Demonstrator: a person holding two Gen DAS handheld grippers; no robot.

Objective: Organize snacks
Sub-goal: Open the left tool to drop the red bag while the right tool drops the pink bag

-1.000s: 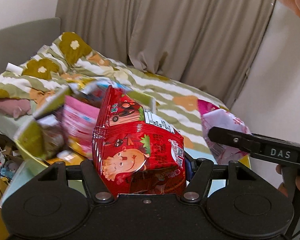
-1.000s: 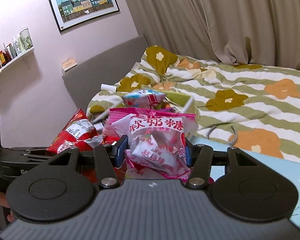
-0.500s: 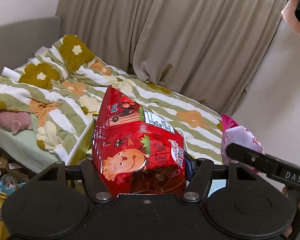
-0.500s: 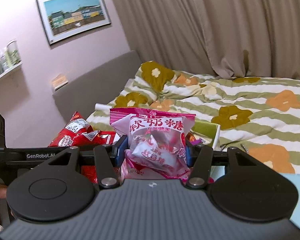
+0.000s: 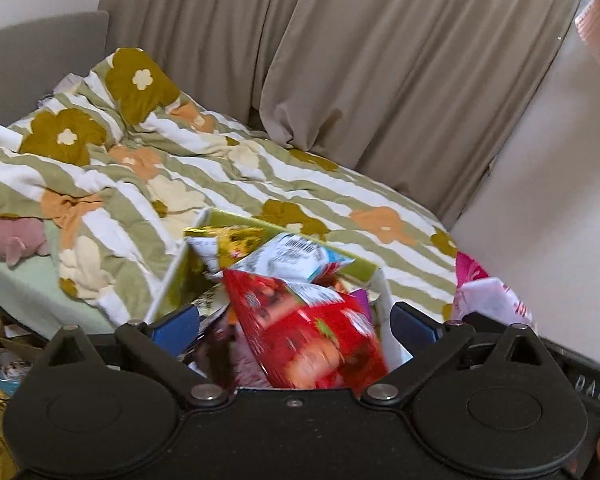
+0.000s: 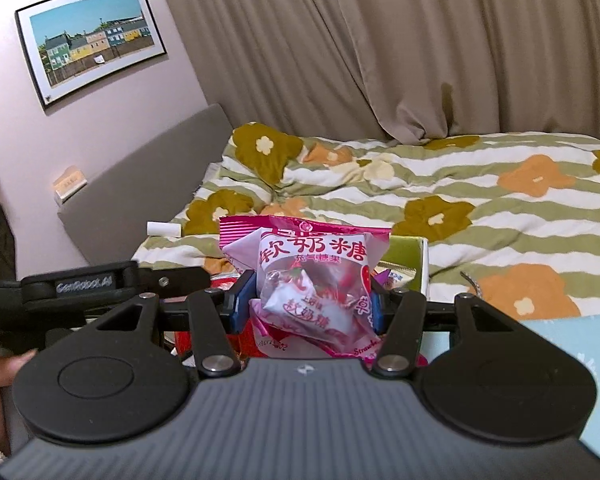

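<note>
I see a red snack bag (image 5: 312, 336) with blurred cartoon print between the blue pads (image 5: 176, 326) of my left gripper (image 5: 296, 328), over a box (image 5: 180, 276) with yellow-green walls. A pink-and-white candy bag (image 6: 312, 280) with red lettering sits in my right gripper (image 6: 306, 304) (black body, blue pads). The quilt (image 6: 480, 200) is green-and-white striped with olive, orange and cream flowers; the curtains (image 5: 340, 60) are plain taupe

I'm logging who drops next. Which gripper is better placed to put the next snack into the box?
Right, probably. The right gripper is shut on the pink candy bag, close beside the green box. The left gripper is open, and the blurred red bag lies loose between its fingers over the box.
</note>
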